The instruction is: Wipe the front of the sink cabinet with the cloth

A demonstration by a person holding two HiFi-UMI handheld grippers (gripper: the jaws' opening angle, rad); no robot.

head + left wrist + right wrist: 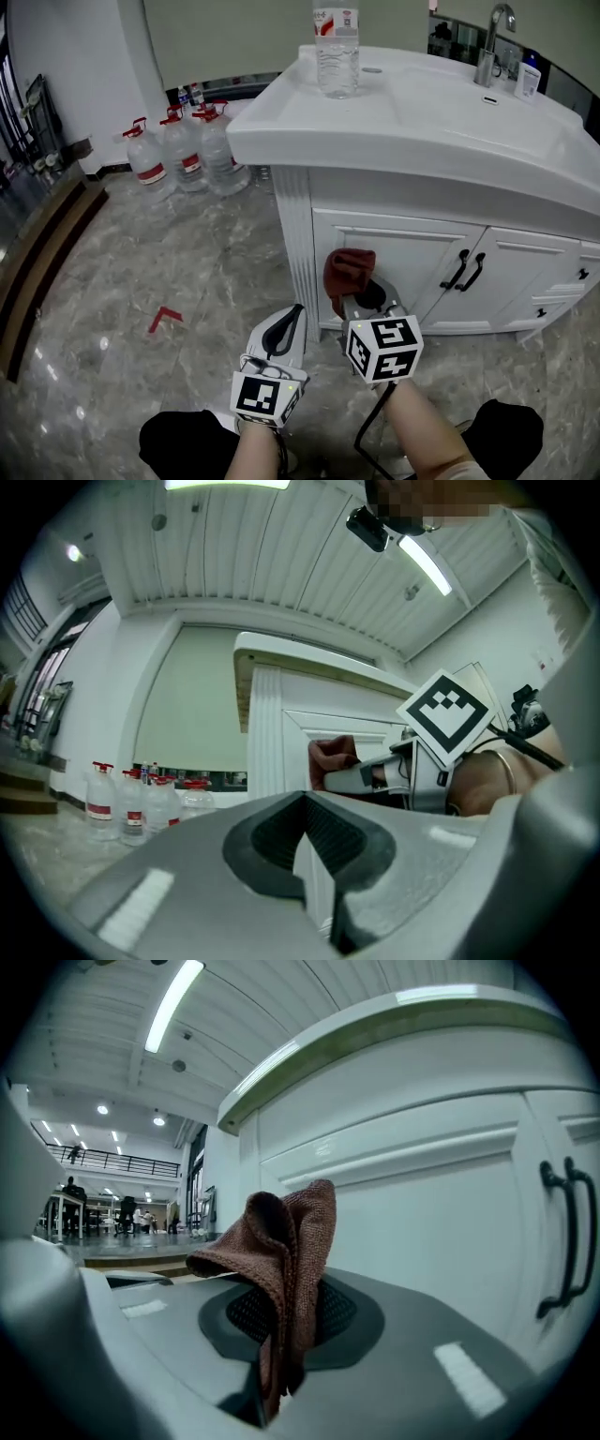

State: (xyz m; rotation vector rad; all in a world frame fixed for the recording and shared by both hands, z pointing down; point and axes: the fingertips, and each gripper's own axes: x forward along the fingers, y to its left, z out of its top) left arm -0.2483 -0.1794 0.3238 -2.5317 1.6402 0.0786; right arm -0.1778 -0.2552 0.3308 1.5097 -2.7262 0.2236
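R gripper [277, 1326] clamped on cloth [286, 1237] – L gripper [305, 803] jaws together, empty – faucet [495, 42] in head view only.

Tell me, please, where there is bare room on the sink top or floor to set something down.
The white sink top is bare at its left front corner, beside the clear plastic water bottle. The grey marble floor lies open between the red-capped water jugs and the red floor mark. It is crowded around the chrome faucet and small white bottle.
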